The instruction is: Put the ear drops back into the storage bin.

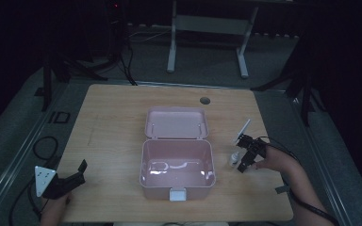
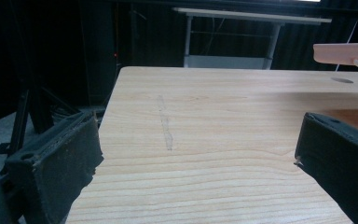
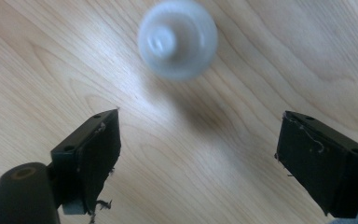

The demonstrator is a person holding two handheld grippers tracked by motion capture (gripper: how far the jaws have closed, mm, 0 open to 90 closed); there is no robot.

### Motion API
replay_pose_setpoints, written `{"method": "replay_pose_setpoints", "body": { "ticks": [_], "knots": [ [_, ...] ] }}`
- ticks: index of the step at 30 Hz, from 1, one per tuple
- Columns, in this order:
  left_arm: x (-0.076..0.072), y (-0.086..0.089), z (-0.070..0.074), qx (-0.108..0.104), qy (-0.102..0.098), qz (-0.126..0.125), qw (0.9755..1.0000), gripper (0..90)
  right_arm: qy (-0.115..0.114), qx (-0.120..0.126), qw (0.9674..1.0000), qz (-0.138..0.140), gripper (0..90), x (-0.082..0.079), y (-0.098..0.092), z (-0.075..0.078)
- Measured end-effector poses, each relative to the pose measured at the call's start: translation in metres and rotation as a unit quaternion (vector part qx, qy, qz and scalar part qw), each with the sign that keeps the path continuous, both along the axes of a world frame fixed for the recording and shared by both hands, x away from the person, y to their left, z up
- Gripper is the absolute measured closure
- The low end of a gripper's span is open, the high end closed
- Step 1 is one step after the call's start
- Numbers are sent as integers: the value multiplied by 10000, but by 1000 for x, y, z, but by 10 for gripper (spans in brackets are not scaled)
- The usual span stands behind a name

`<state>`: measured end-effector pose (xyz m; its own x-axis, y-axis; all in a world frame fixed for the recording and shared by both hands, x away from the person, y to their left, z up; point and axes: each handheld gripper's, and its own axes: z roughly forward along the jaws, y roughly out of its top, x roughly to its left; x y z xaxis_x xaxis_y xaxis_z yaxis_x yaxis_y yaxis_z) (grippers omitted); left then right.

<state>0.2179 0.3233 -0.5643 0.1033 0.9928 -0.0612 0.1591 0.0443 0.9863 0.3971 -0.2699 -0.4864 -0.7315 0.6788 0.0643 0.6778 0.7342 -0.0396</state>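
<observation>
The wooden table carries an open pink box at its middle; right of it stands a small white bottle, my right claw spread wide above it, my left claw wide near the table's left edge

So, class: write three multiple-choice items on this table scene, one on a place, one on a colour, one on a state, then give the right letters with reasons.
1. Where is the small white bottle?
A. inside the box
B. on the table right of the box
C. on the lid

2. What colour is the open box?
A. pink
B. green
C. black

3. How is the right gripper?
A. shut on the bottle
B. open above the bottle
C. resting in the box

Answers:
1 B: it stands on the wooden table beside the box's right wall.
2 A: walls and lid are pale pink.
3 B: the right gripper view shows its fingers spread, nothing between them.
</observation>
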Motion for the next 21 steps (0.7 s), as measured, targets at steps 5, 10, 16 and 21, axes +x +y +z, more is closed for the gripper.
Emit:
{"method": "replay_pose_setpoints", "body": {
  "ticks": [5, 10, 16, 21],
  "knots": [
    [0, 0, 0, 23, 0, -13, 10000, 4, 59, -12, 10000, 12, 187, 9, 10, -3],
    [0, 0, 0, 19, 1, -22, 10000, 4, 143, -46, 9999, 82, 269, 17, 20, -8],
    [0, 0, 0, 35, -2, -32, 10000, 4, 196, -68, 9997, 162, 399, 24, 28, -15],
    [0, 0, 0, 34, 5, -39, 10000, 4, 226, -97, 9996, 118, 435, 28, 31, -17]
  ]
}}
